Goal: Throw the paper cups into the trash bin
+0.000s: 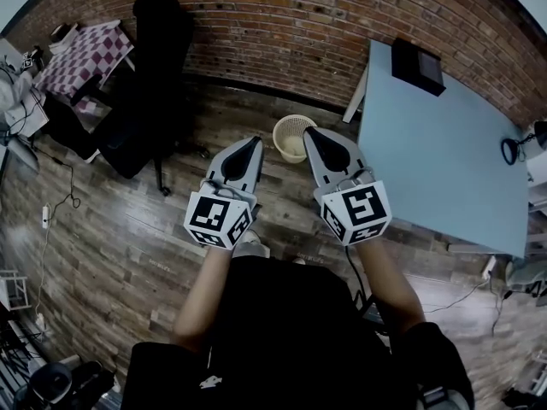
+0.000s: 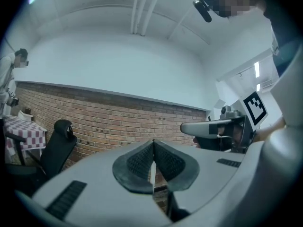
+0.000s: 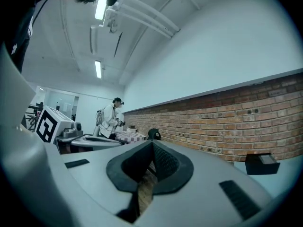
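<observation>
left claw (image 2: 153, 145) closed, pads together, empty | right claw (image 3: 151, 148) closed, empty | both side by side, pointing level over wood floor (image 1: 128, 229) | trash bin (image 1: 293, 135) on floor just ahead, between the two tips, something pale inside, can't tell what | blue worktop (image 1: 444, 152) right of right claw, black box (image 1: 417, 65) at its far corner

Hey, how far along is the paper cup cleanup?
Done, apparently: the round beige mesh trash bin holds something pale, likely cups. In hand: nothing; left tongs and right tongs are shut and empty. Left: no cup shows on the light blue table or wooden floor, so possibly nothing.
</observation>
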